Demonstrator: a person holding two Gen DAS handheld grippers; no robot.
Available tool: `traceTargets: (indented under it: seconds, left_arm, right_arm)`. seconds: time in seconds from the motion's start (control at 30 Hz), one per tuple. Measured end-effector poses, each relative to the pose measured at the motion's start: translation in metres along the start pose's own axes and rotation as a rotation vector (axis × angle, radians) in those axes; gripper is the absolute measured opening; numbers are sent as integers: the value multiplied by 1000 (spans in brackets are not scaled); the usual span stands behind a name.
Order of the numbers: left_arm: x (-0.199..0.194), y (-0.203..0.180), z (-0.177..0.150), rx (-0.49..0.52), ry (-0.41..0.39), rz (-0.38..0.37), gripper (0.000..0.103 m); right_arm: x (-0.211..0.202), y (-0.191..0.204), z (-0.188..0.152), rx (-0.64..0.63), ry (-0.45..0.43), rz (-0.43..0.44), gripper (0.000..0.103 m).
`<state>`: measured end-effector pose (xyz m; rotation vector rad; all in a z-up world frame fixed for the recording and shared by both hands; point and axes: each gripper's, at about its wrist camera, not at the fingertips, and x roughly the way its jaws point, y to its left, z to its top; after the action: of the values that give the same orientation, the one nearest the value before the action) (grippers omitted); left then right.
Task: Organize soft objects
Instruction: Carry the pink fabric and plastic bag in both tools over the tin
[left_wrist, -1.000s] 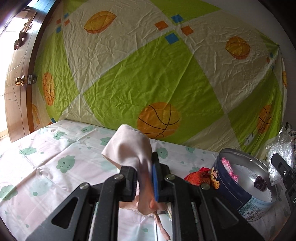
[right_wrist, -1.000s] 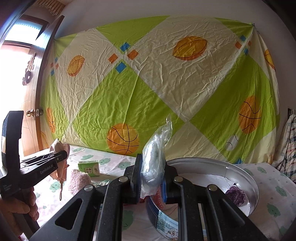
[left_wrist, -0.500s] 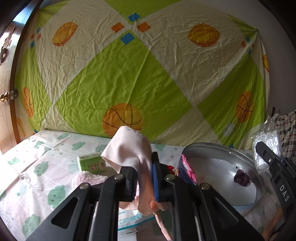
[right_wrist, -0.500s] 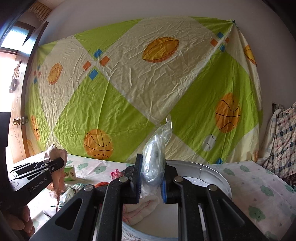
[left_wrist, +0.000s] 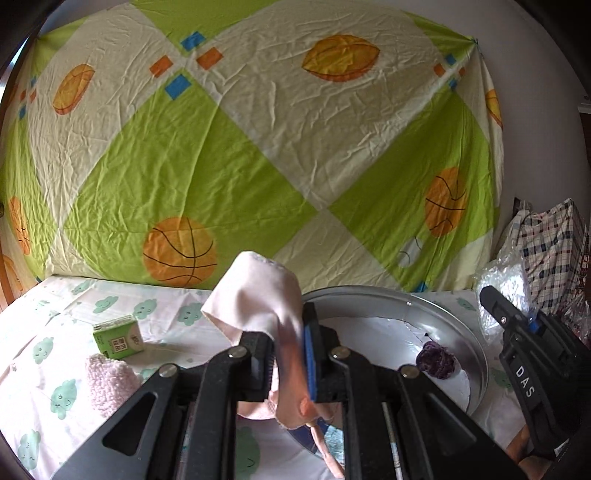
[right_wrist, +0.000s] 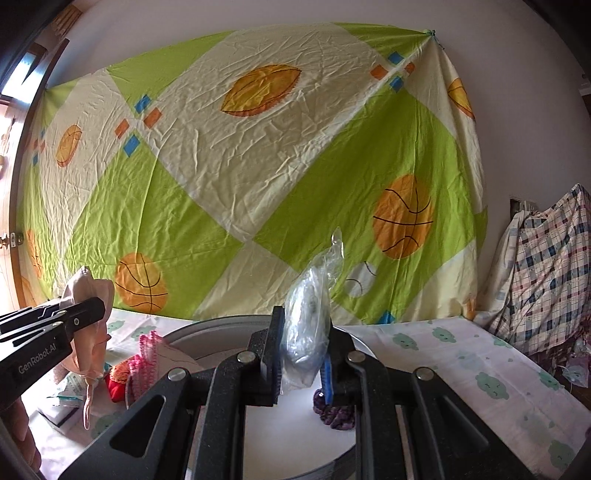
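My left gripper (left_wrist: 290, 354) is shut on a pale pink cloth (left_wrist: 258, 291), which bulges above the jaws and trails a strap below. It hangs at the near left edge of a round metal tin (left_wrist: 461, 332) that holds a purple scrunchie (left_wrist: 437, 363). My right gripper (right_wrist: 303, 354) is shut on a crumpled clear plastic bag (right_wrist: 308, 317), above the tin (right_wrist: 207, 332) and close over the scrunchie (right_wrist: 334, 410). In each wrist view the other gripper shows at the side: the left gripper (right_wrist: 98, 308) with the cloth (right_wrist: 90, 343), the right gripper (left_wrist: 491, 299) with the bag (left_wrist: 506, 280).
A green carton (left_wrist: 118, 338) and a fluffy pink item (left_wrist: 105, 384) lie on the cloud-print sheet at the left. A red item (right_wrist: 118, 380) and pink crochet piece (right_wrist: 147, 354) sit by the tin's left rim. A checked cloth (right_wrist: 546, 277) is heaped at the right. A ball-print sheet hangs behind.
Both grippers have moved to the right, each keeping its grip. The tin has come from the right side to straight ahead, and the door at the left has left the view.
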<state>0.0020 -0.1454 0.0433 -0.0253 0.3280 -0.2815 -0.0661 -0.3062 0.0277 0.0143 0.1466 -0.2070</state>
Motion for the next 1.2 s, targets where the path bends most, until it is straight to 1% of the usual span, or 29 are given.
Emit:
traceTargets:
  seconds: [0.4,0.6,0.93,1.2]
  left_arm:
    - [30,-51,-4,9,62,-68,11]
    - [42,-70,-8,26,80,-85,11]
    - [53,-84,-13,30,97,-103,11]
    - [58,-82,-17,64,116,-66,11]
  right_arm:
    - [17,-35,-4,-64,26,-96,18]
    - [24,-52,-3,-52,38,-116,18]
    - [30,-59,-3,-74,46,-121,18]
    - [35,-55,-5,-83,72,-90,18]
